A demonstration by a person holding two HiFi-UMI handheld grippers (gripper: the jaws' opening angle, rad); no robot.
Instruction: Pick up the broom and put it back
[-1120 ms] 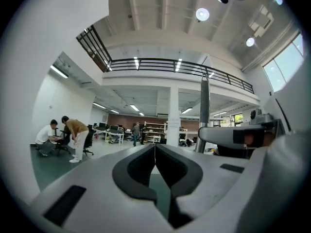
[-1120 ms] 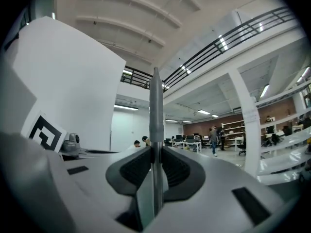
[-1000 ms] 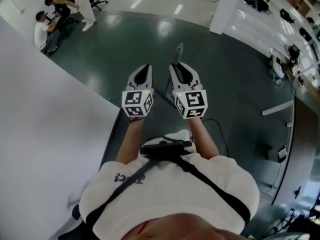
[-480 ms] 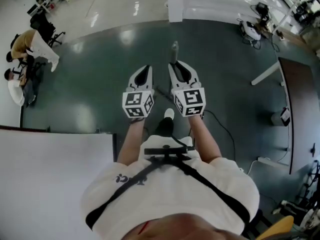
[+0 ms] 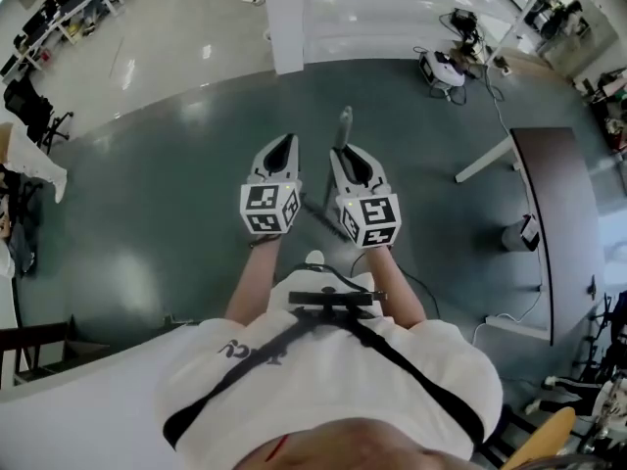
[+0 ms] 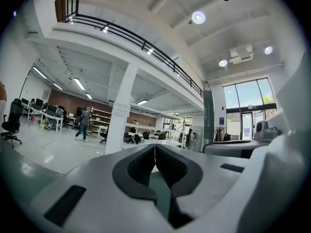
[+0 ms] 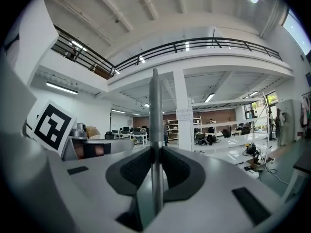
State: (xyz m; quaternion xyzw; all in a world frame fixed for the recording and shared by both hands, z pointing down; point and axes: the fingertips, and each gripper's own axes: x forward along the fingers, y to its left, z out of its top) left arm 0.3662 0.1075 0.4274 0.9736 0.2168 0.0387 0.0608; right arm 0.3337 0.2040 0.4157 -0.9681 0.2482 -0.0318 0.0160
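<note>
The broom shows as a slim grey handle (image 7: 155,106) standing upright between the jaws of my right gripper (image 7: 156,152), which is shut on it. In the head view its top end (image 5: 344,125) pokes up past the right gripper (image 5: 345,155), and a dark stretch of the handle (image 5: 319,210) slants down between my two hands. The broom's head is hidden. My left gripper (image 5: 280,153) is held beside the right one, level. Its jaws (image 6: 154,147) meet at the tips with nothing between them.
Dark green floor lies under me. A white pillar (image 5: 284,18) stands ahead, with pale floor beyond. A long brown table (image 5: 563,213) is at the right, cables and gear (image 5: 443,67) at the far right, and a white partition (image 5: 78,419) behind me at the lower left.
The whole scene has swung round as I walk: the white partition slid from my left to behind me, and the pillar and brown table came closer. Both grippers kept their pose, the right still holding the handle.
</note>
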